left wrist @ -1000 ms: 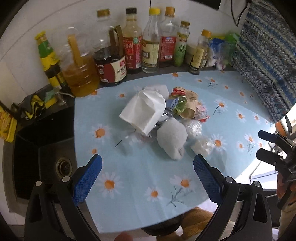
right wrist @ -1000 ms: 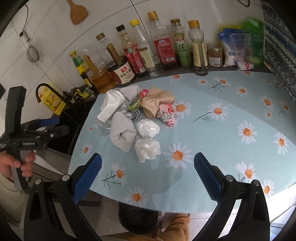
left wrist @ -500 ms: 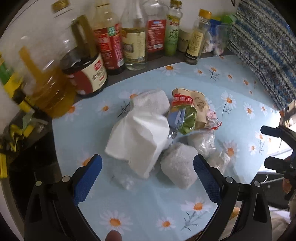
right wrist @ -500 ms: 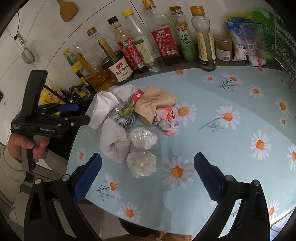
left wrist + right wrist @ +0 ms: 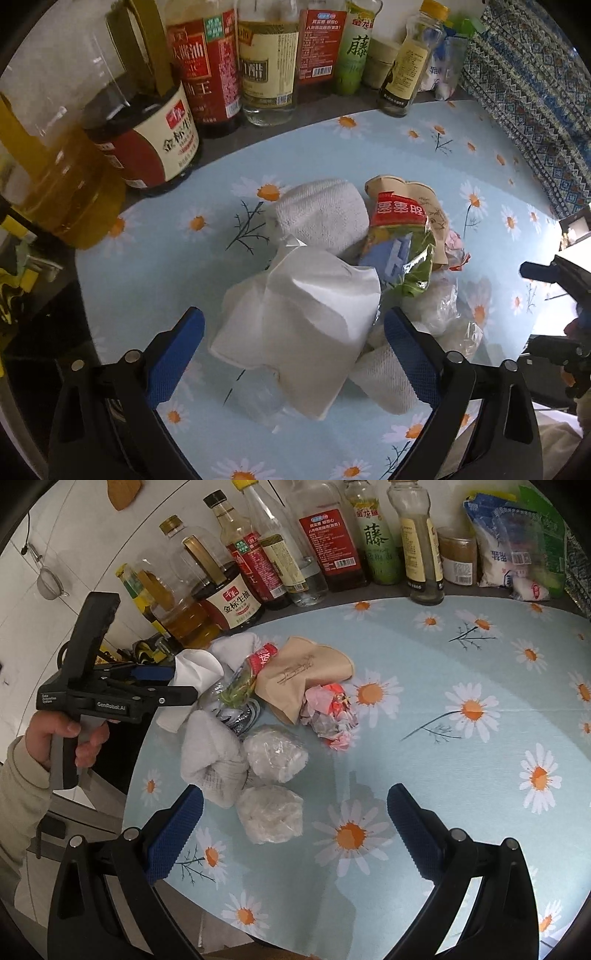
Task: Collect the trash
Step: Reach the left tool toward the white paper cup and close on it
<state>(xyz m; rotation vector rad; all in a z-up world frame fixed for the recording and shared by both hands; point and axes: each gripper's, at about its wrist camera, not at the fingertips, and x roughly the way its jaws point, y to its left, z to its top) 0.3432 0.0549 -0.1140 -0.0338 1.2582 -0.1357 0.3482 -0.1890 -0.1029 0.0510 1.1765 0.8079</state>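
Note:
A pile of trash lies on the daisy tablecloth [image 5: 461, 768]. In the left wrist view a crumpled white tissue [image 5: 306, 325] sits between the open jaws of my left gripper [image 5: 293, 339], untouched as far as I can tell. Behind it are a rolled paper towel [image 5: 321, 214], a red and green snack wrapper [image 5: 399, 240] and a brown paper bag [image 5: 303, 672]. In the right wrist view my right gripper [image 5: 295, 819] is open, just in front of a white plastic-wrapped wad [image 5: 269, 814]. A second wad [image 5: 275, 753], a grey-white cloth bundle [image 5: 212, 757] and pink-red wrappers [image 5: 330, 712] lie beyond.
A row of sauce and oil bottles [image 5: 314, 557] stands along the back wall, with a big oil jug [image 5: 55, 177] at the left. Salt bags [image 5: 513, 542] are at the back right. A dark sink [image 5: 33, 325] lies left of the table. A patterned cloth [image 5: 532, 96] hangs on the right.
My left gripper has moved forward and down onto the pile until the white tissue sits between its jaws. My right gripper has moved closer to the plastic wads. Both stayed open.

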